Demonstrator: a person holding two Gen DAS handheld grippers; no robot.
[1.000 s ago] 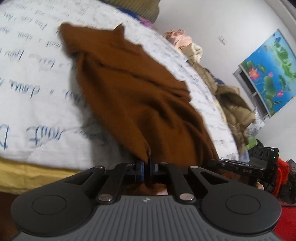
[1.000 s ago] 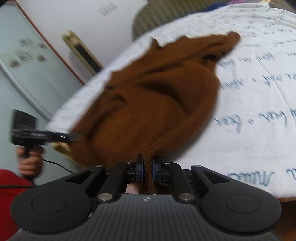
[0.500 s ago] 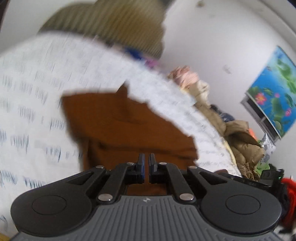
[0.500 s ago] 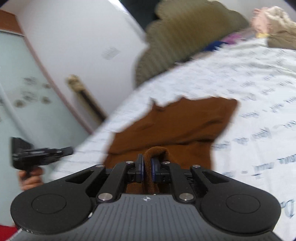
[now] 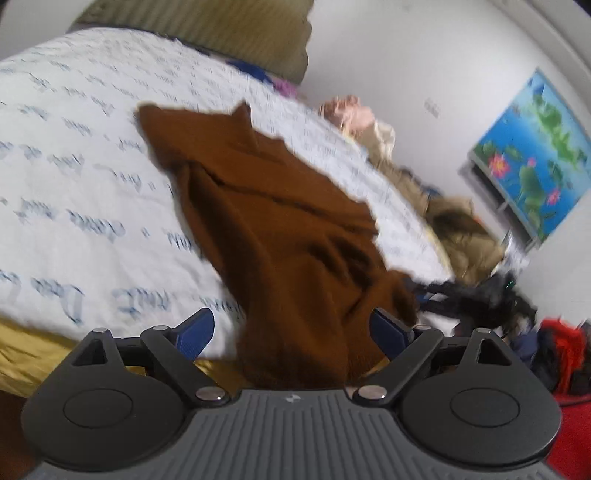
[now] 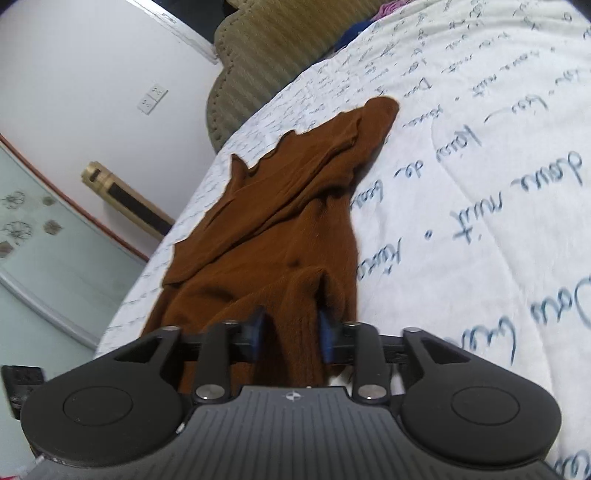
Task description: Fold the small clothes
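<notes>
A rust-brown knit garment [image 5: 280, 221] lies lengthwise on the white bed cover [image 5: 74, 184], and its near end hangs over the bed's edge. My left gripper [image 5: 293, 330] is at that near end. Its jaws are opening and stand wide, with the cloth loose between the blue pads [image 5: 195, 332] and touching neither. In the right wrist view the garment [image 6: 280, 206] runs from the far corner down to my right gripper [image 6: 290, 332]. Those jaws are opening too, with a thick fold of the hem between them. The other gripper [image 5: 461, 295] shows as a dark blur at the right.
The bed cover [image 6: 480, 184] has blue handwriting printed on it. A padded olive headboard [image 5: 221, 29] stands at the far end. A pile of other clothes [image 5: 461, 229] lies along the bed's right side, below a blue flower picture [image 5: 535, 155]. A glass door [image 6: 37, 258] is at the left.
Both grippers were shut on the garment's near edge and swung it up toward the headboard. Now they are back low at the bed's edge with both jaws spread and the cloth slack.
</notes>
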